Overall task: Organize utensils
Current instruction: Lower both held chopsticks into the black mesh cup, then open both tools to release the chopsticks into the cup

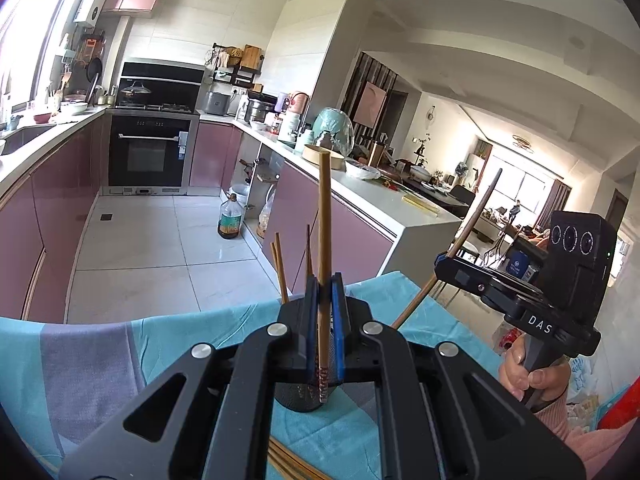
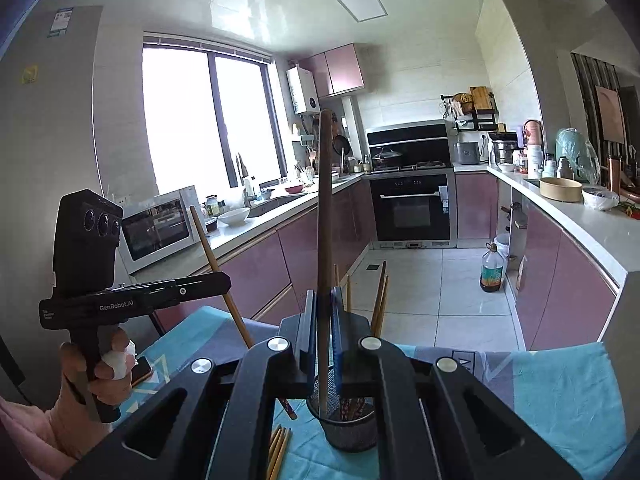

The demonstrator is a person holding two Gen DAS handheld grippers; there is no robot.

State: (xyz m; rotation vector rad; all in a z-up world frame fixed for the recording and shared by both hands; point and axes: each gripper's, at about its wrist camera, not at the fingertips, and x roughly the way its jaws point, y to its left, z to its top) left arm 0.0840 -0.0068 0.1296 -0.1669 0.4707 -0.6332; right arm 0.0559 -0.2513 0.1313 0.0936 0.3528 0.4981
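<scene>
- Left gripper (image 1: 324,280) clenched on a light wooden chopstick (image 1: 325,216); stick stands near upright between the blue pads, patterned end pointing down over the holder.
- Same left gripper from the right wrist view (image 2: 224,280): side-on, with that light chopstick (image 2: 212,252) slanting through its tip, a hand (image 2: 100,368) round the handle, white tape on one finger.
- Right gripper (image 2: 323,300) clenched on a darker brown chopstick (image 2: 325,208), near upright, lower end reaching down into the mesh holder (image 2: 348,428).
- From the left wrist view, right gripper (image 1: 442,262) is off to the right, its dark chopstick (image 1: 476,216) tilted, held at the tip; hand (image 1: 528,376) and pink sleeve (image 1: 592,440) below it.
- Mesh holder is black, round, stands upright on the tablecloth (image 2: 560,400); in the left view it sits just under the left jaws (image 1: 296,396), mostly hidden.
- Several chopsticks already stand in the holder, tips poking up past the jaws (image 1: 280,268) (image 2: 380,300); patterned ends seen inside the mesh.
- Loose chopsticks lie flat on the cloth just beside the holder (image 2: 278,452), also at the bottom edge of the left view (image 1: 288,464).
- Cloth is teal with grey patches (image 1: 100,360), covering the table edge.
- Behind: kitchen with pink cabinets (image 1: 60,184), black oven (image 1: 148,152), oil bottle (image 1: 230,220) on the tile floor, microwave (image 2: 160,228) on the counter by the window.
</scene>
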